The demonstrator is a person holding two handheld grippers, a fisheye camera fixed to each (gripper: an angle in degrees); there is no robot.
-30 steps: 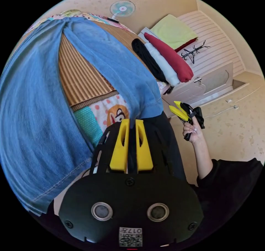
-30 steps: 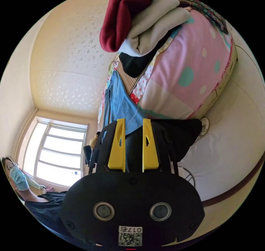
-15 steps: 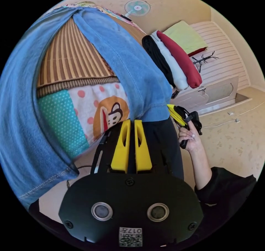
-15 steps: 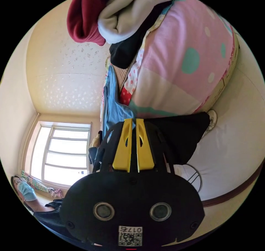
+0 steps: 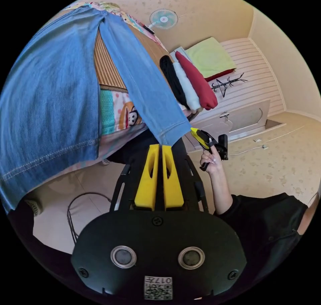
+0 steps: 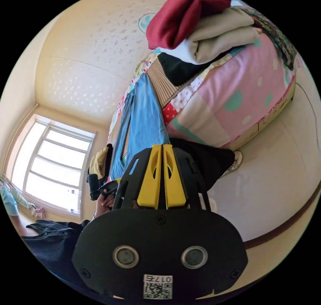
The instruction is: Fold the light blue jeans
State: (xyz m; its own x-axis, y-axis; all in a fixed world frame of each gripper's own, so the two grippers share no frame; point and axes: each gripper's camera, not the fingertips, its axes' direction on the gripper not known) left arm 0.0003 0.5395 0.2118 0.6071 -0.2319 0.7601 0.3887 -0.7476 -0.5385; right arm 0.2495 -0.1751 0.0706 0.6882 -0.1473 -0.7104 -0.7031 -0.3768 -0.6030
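With both hems pinched, the left tongs (image 5: 159, 147) and right tongs (image 6: 163, 147) closed on the light blue jeans (image 5: 53, 94), the legs should next be carried up the bed (image 6: 214, 107).

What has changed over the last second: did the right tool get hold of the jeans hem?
Yes. The right tool went from open to shut on the hem of the light blue jeans. In the left gripper view it came in from clear of the leg to the hem corner. The left tool stayed shut with its tips at that hem. The folded stack stayed on the bed.
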